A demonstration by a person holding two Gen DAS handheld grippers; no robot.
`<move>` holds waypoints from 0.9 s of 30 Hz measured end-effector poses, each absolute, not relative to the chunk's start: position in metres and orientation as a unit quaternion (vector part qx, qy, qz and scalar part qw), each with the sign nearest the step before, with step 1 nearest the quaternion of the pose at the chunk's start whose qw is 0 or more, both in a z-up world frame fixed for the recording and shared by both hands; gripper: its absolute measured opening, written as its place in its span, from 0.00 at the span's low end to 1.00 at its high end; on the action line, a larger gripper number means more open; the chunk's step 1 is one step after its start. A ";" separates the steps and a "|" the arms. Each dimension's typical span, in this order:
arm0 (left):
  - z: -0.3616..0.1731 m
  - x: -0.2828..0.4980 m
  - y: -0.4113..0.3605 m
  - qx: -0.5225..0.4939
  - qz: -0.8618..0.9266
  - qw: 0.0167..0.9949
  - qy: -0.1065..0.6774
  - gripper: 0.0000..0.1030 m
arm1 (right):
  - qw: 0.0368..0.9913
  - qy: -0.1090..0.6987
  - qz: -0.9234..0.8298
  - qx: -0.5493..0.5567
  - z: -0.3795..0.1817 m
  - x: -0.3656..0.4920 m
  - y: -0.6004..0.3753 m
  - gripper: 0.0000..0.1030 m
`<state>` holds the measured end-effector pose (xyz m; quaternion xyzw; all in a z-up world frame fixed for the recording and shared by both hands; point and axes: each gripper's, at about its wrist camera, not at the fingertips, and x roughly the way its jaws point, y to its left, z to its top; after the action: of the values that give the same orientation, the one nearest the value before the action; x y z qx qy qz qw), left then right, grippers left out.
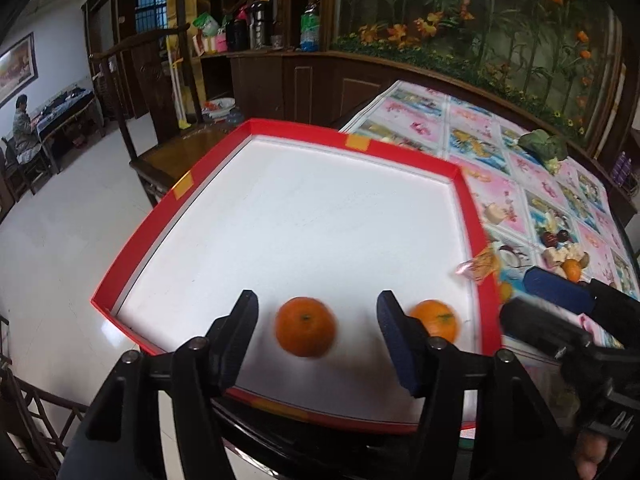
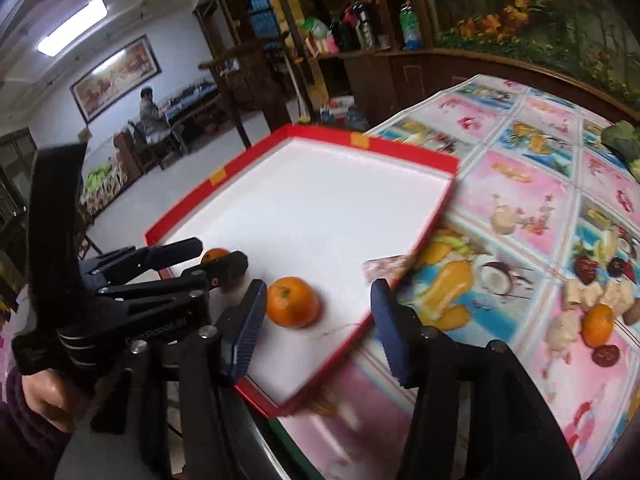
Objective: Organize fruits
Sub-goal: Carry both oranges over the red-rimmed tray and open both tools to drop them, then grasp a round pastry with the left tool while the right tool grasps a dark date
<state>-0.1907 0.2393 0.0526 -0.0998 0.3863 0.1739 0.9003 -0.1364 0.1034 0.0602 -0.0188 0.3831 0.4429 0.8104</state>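
Both grippers, left (image 1: 316, 320) and right (image 2: 318, 304), were found open, each with a released orange (image 1: 306, 326) (image 2: 293, 301) lying untouched between its jaws in the red tray (image 1: 404, 151).

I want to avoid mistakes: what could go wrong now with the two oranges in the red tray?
1. The left orange looks blurred, perhaps rolling; it may hit the right orange.
2. The red tray overhangs the table edge, so a push could tip it.
3. The open left gripper could knock the fruit.

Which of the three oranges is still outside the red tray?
The orange on the patterned tablecloth, beside the pale food pieces. The other two, and, sit on the white floor of the red tray.
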 end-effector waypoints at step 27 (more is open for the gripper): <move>0.038 -0.125 0.072 0.006 0.008 0.893 0.451 0.69 | 0.845 0.460 0.265 -0.070 0.013 -0.053 -0.038 0.48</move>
<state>-0.1251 0.0721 0.0382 0.0060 0.4509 0.0083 0.8925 -0.0527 -0.0377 0.0131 -0.0702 0.4598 0.2647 0.8448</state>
